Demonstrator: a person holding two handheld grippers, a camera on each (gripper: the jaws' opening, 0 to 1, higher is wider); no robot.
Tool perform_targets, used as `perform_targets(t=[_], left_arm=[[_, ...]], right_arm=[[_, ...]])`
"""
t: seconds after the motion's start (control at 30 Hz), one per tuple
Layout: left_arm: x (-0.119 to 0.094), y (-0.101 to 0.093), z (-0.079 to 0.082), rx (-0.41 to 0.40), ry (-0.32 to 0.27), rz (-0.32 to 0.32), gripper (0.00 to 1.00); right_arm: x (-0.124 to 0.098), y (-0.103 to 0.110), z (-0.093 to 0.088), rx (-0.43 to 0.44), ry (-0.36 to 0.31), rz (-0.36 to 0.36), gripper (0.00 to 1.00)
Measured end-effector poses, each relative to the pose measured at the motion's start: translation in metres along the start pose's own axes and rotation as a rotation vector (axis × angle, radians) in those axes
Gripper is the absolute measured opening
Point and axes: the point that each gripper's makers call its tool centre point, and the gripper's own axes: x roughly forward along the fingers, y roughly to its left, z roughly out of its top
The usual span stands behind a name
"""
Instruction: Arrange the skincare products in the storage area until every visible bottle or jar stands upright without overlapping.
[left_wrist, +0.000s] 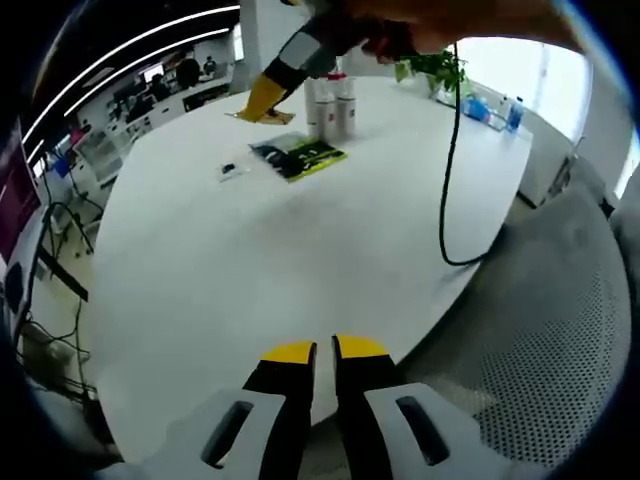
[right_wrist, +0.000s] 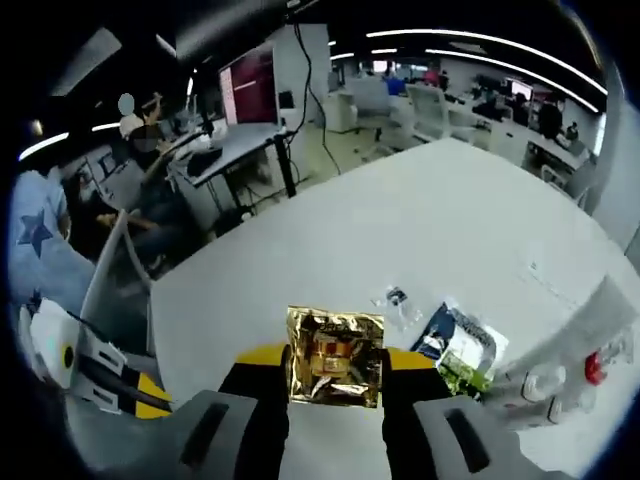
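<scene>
Left hand-held gripper (left_wrist: 324, 352) low, jaws nearly together, empty; right hand-held gripper (right_wrist: 335, 362) clamped on gold sachet (right_wrist: 335, 356).

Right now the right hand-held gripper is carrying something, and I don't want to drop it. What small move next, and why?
Probably lower the crinkled gold foil sachet onto bare white table, short of the dark-and-green flat packet. The right hand-held gripper pinches it above the tabletop; the white upright bottles already stand close by.

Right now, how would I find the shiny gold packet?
Look at the big white table. At its near edge, the right gripper pinches the gold packet between its yellow-tipped fingers. It is crinkly metallic foil, unlike the dark-and-green flat packet lying beside it.
</scene>
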Motion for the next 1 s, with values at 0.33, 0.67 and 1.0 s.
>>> perform_targets(t=[0.33, 0.67, 1.0], left_arm=[[-0.006, -0.004, 0.032, -0.139, -0.094, -0.033, 0.20], [-0.006, -0.038, 0.083, -0.458, -0.287, -0.198, 0.33], [-0.001, -0.074, 0.099, -0.594, -0.378, -0.304, 0.29]], right_arm=[[-0.039, 0.028, -0.037, 0.111, -0.076, -0.003, 0.32], [-0.063, 0.039, -0.053, 0.285, -0.176, -0.004, 0.33], [-0.078, 0.064, -0.077, 0.398, -0.222, 0.015, 0.33]])
